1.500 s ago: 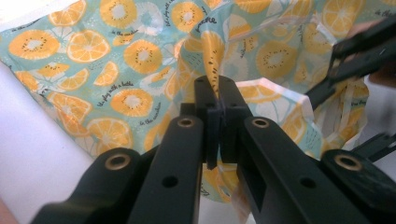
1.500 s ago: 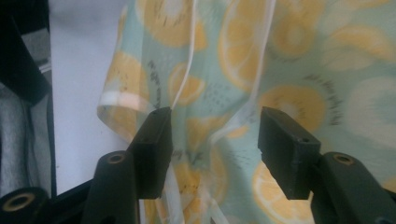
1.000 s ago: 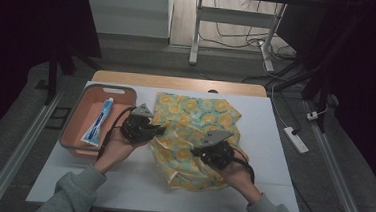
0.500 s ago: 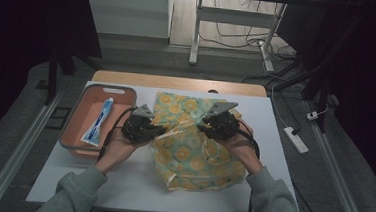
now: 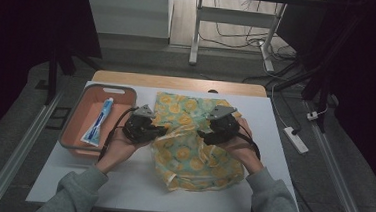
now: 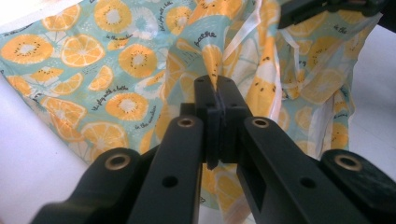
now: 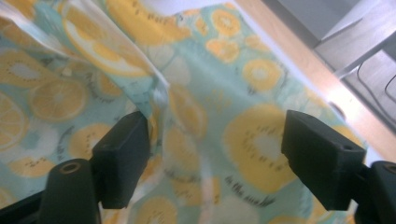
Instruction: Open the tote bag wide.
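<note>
The fruit-print cloth [image 5: 194, 136] lies rumpled at table centre, at 3 o'clock from the orange tray [image 5: 76, 128]. Thin, limp and light, it likely slips; grip hems or folds. Left gripper [image 6: 217, 91] is clenched on a fold. Right gripper [image 7: 215, 149] has just been opening, released, cloth between its jaws.

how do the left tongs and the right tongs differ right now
The left tongs are shut on a fold of the orange-print cloth; the right tongs stand wide open, having just been opening, gripping nothing, though the cloth lies between the jaws. In the high view the left tongs sit at the cloth's left edge, the right tongs over its upper right part. Both are black and hand-held.
</note>
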A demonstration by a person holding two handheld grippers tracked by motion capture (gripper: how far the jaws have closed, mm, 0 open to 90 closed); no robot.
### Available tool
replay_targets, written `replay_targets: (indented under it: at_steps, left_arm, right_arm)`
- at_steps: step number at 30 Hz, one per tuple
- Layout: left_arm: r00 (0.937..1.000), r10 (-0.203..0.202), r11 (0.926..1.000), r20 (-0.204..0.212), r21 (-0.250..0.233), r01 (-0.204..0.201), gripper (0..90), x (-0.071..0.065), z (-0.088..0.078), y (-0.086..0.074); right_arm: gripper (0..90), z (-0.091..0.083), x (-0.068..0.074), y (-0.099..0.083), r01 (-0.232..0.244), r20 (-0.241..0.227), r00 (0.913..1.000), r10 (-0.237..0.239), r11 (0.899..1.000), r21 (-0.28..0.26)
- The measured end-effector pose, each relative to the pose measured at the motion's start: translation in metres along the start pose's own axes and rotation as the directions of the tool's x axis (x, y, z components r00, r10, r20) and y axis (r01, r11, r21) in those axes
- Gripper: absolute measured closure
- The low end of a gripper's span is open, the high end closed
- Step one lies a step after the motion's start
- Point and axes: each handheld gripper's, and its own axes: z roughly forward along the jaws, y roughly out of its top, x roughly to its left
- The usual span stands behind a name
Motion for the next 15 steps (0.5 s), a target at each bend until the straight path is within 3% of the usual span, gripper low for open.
replay_targets:
  at_steps: [3,8,12,15]
  left_arm:
    - [0.9999,0.001,1.0000,0.014,-0.004,-0.001,88.3,0.001,0.000,0.000]
    - [0.9997,0.011,0.9999,0.023,-0.001,-0.011,88.3,-0.001,0.001,0.000]
    - [0.9995,0.013,0.9999,0.027,0.003,-0.013,88.3,0.000,0.003,0.000]
    - [0.9995,0.012,0.9999,0.030,0.010,-0.013,88.3,0.000,0.005,0.000]
  right_arm:
    - [21.5,0.009,-0.005,0.007,0.037,0.002,0.9993,-0.037,0.999,0.029]
    - [25.0,0.032,-0.014,0.011,0.069,-0.064,0.9958,-0.066,0.997,0.044]
    - [30.4,0.044,-0.022,0.011,0.062,-0.097,0.9936,-0.058,0.997,0.040]
    - [32.3,0.060,-0.028,0.003,0.043,-0.099,0.9946,-0.034,0.994,0.098]
